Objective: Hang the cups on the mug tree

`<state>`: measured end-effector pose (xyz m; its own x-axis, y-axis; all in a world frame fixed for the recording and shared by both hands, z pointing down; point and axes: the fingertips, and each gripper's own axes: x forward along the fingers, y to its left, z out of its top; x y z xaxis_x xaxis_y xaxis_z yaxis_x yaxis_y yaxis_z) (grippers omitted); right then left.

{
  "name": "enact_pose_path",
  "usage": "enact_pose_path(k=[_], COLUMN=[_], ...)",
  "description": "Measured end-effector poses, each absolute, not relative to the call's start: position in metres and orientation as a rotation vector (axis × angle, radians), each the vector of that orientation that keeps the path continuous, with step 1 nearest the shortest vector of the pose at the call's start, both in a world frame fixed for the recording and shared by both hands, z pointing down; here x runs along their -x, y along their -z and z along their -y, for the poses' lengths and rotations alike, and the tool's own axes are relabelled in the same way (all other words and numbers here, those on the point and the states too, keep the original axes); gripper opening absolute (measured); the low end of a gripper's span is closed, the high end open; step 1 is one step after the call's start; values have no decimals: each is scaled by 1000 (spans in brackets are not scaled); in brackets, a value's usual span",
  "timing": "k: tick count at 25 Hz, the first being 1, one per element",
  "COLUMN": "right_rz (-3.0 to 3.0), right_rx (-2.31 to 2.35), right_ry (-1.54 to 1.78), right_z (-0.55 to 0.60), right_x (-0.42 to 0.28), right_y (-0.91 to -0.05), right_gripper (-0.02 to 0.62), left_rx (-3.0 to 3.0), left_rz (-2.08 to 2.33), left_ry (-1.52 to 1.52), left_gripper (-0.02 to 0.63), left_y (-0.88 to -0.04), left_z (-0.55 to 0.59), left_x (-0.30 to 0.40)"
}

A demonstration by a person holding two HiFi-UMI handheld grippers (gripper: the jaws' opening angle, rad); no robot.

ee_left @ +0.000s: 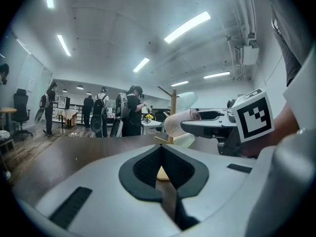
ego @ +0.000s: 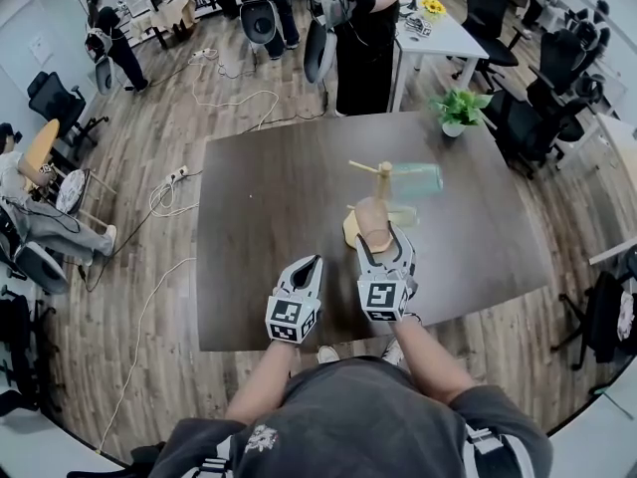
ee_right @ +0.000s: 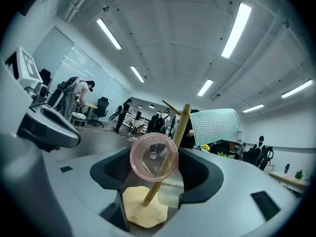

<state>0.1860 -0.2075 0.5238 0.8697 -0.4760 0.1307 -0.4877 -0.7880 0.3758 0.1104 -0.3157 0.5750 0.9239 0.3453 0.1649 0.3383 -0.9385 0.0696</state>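
R gripper (ego: 384,242) jaws wide, clamped on the sides of the pink cup (ee_right: 153,157), right up against the mug tree (ee_right: 184,120), above its base. L gripper (ee_left: 161,172) closed, empty. Cup prob light thin plastic, slick, so hold mid-body w/ gentle squeeze.

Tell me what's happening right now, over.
Left gripper: jaws shut, empty. Right gripper: jaws astride pink cup at tree, grip unclear. Green cup hung. Nothing blocking.

A dark brown table (ego: 259,267) stands on a wooden floor (ego: 149,118). A small potted plant (ego: 459,111) sits at its 1 o'clock corner. Beyond, toward 12 o'clock, a white table (ego: 453,38) carries yellow flowers (ego: 432,7). A power strip (ego: 179,175) lies at 9 o'clock.
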Motion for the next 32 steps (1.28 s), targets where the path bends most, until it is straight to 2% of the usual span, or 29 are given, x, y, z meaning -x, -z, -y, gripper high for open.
enact_pose_path(k=[22, 26, 32], right_rz=[818, 844, 861], right_rx=[-2733, -2776, -2820], right_ry=[-49, -83, -149], right_z=[186, 171, 151], right_x=[-153, -142, -136], right_y=[-517, -518, -521], right_gripper=[299, 250, 91], left_rx=[-3042, -3047, -3049], left_rz=[-578, -586, -592], left_ry=[-230, -213, -202], left_gripper=[8, 8, 8], left_y=[-564, -558, -551], left_z=[288, 278, 265], left_x=[-104, -101, -101])
